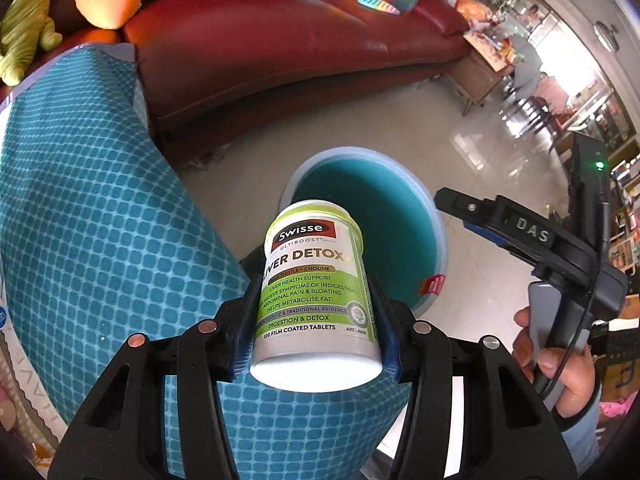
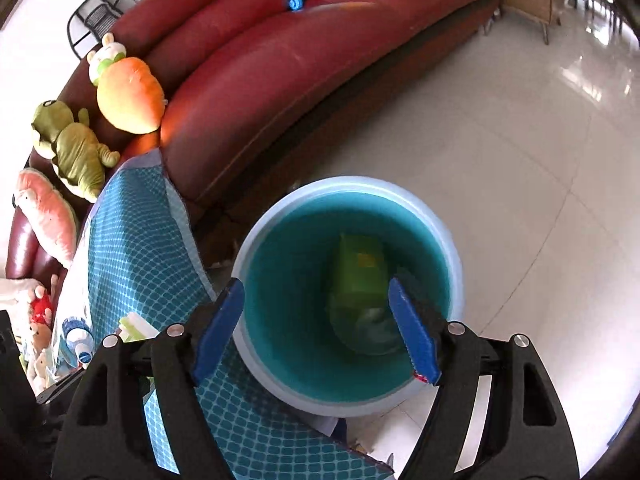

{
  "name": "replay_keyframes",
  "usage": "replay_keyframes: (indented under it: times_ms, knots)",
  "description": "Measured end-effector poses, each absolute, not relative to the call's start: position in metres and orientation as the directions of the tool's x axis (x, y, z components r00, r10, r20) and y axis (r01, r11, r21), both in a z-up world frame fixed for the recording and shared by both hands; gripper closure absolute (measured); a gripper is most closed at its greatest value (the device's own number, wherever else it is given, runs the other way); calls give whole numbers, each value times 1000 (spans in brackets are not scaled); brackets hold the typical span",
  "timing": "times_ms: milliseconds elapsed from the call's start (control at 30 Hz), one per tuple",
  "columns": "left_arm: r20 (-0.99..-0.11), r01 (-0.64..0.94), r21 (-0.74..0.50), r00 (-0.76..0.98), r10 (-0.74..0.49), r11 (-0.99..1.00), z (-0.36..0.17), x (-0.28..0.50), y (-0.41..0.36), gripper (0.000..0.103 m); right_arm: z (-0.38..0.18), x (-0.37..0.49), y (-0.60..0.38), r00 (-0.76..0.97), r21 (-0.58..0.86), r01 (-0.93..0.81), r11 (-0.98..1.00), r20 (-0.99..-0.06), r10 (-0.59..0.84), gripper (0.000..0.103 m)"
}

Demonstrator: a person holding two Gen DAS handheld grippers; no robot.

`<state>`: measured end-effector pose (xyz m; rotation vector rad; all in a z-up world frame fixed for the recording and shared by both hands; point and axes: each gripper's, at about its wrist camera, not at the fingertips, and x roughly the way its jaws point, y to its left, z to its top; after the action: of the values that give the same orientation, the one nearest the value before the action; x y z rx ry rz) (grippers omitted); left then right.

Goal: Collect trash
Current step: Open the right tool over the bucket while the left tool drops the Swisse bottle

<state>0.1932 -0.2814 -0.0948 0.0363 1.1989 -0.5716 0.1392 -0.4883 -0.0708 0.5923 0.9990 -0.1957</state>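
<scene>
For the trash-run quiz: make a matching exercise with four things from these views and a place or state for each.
Things:
1. tablet bottle
2. green box
3. carrot plush
4. right gripper

Places or states:
A. on the red sofa
B. jaws open, nothing between them
C. clamped in the left gripper
D. lying inside the blue bin

Pairs: 1-C, 2-D, 3-A, 4-B

**Colours We See Around Us**

We see a teal bin [image 2: 280, 320] with a pale blue rim, a green box [image 2: 358, 276] inside it, a white-and-lime bottle [image 1: 314, 292], a dark red sofa [image 2: 320, 80], a blue grid-patterned cloth [image 1: 100, 220], and glossy cream floor tiles [image 2: 520, 140].
</scene>
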Motion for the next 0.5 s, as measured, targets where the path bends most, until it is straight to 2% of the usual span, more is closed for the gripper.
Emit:
replay_keyframes:
  times_ms: [500]
  knots:
    - [-909, 495, -248, 176, -376, 832, -125, 196, -356, 51, -73, 115, -518, 541, 357, 485, 798, -839, 46, 27]
